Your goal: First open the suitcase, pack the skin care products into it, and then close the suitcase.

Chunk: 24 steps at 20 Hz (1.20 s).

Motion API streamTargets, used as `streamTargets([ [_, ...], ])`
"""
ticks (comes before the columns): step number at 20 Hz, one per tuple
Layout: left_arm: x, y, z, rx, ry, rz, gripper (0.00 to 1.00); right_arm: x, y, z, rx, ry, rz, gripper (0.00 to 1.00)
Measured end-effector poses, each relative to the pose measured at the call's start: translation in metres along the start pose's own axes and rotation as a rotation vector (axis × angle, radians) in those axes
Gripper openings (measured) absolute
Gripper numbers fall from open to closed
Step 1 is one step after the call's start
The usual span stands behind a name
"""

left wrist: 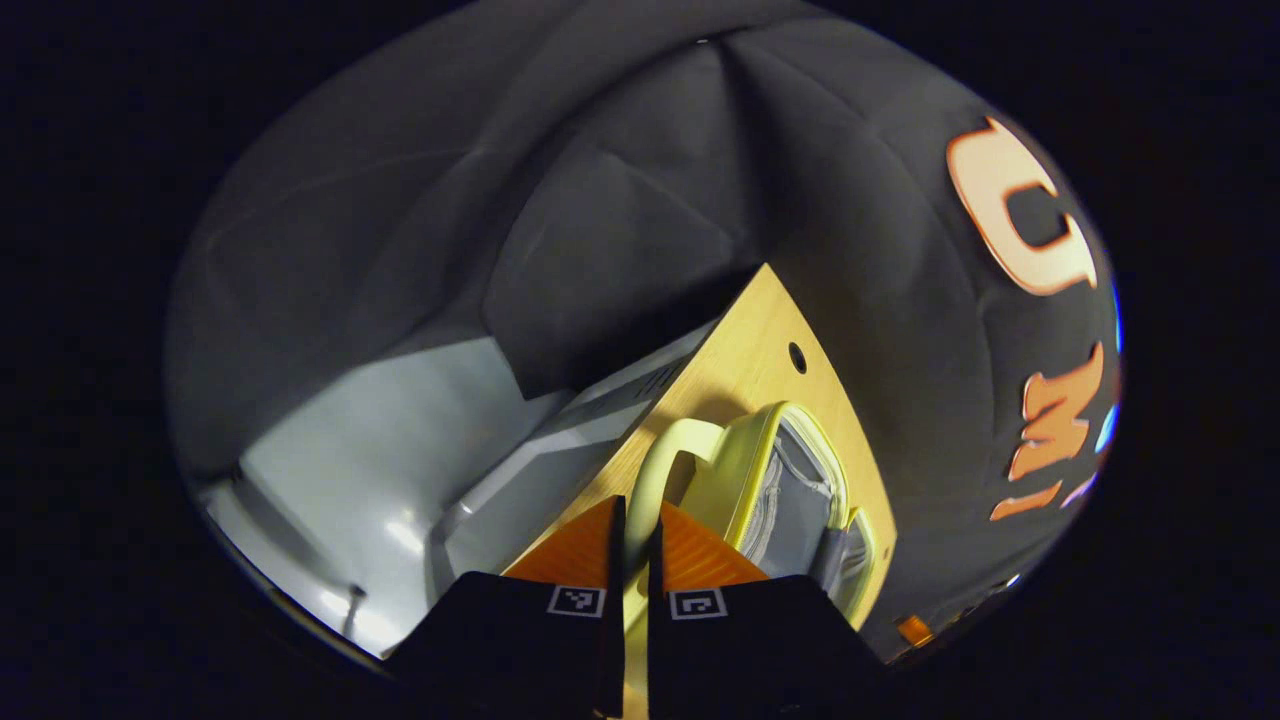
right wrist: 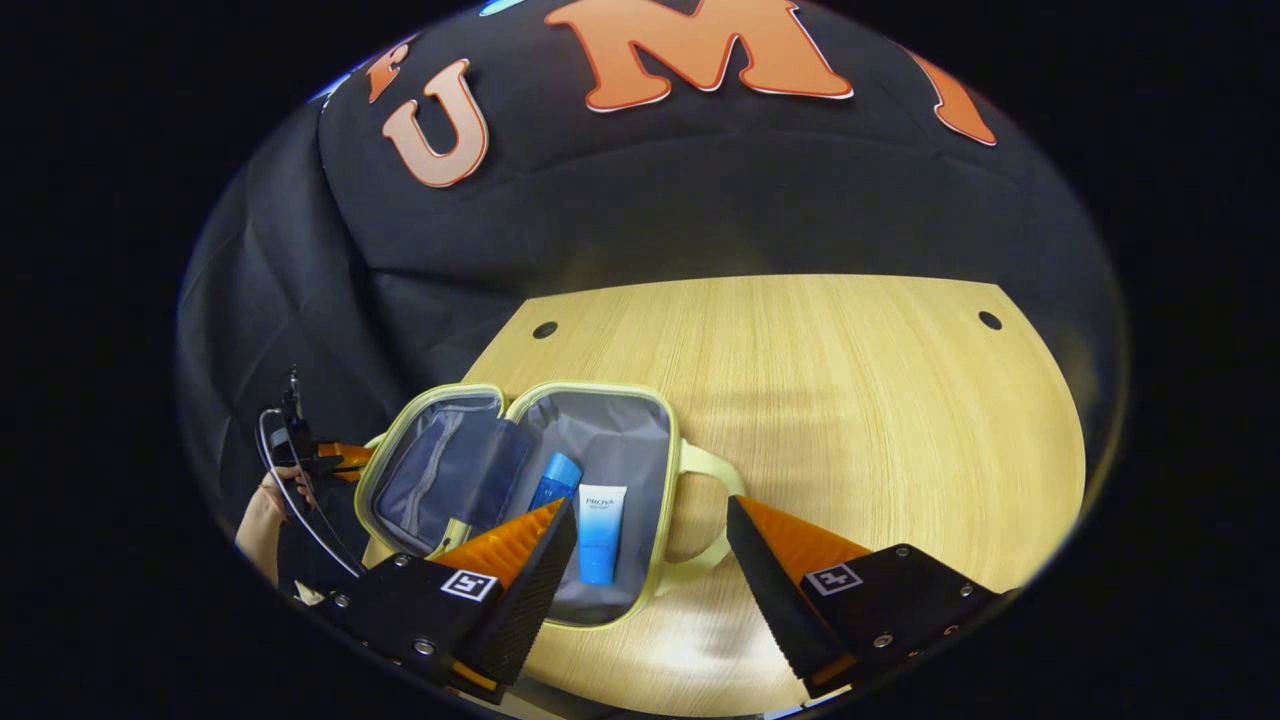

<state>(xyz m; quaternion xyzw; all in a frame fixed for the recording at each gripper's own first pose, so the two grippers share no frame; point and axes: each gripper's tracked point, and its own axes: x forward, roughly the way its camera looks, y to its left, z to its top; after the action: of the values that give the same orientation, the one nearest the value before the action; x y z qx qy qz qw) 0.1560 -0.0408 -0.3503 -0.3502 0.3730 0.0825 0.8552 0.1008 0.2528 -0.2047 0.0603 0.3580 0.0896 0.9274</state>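
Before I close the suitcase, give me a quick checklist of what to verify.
1. Suitcase lying open on the table: ok.
2. Tube and blue bottle inside it: ok.
3. Nothing overhanging the rim: cannot tell, right gripper hides the near part.
4. Right gripper open and free: ok.
5. Left gripper shut on the handle: ok.
6. Further products left to pack: cannot tell.

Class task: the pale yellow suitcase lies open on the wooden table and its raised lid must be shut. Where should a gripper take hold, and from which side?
Grip the loop handle on the lid of the pale yellow suitcase, from its outer side: it stands proud of the rim. The left gripper pinches it there.
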Motion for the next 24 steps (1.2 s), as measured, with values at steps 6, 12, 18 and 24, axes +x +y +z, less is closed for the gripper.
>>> streamTargets([
  [6,-0.075,-0.094,0.031,0.214,-0.084,-0.048,0.09,-0.021,-0.021,0.038,0.012,-0.122,-0.037,0.96],
  [12,-0.12,-0.226,0.011,0.504,-0.144,-0.046,0.08,-0.054,-0.059,0.055,-0.048,-0.211,-0.065,0.96],
  [18,-0.128,-0.325,-0.042,0.734,-0.163,-0.009,0.08,-0.087,-0.119,0.066,-0.047,-0.277,-0.09,0.96],
  [24,-0.114,-0.391,-0.105,0.846,-0.154,-0.009,0.08,-0.112,-0.183,0.058,-0.023,-0.282,-0.119,0.96],
])
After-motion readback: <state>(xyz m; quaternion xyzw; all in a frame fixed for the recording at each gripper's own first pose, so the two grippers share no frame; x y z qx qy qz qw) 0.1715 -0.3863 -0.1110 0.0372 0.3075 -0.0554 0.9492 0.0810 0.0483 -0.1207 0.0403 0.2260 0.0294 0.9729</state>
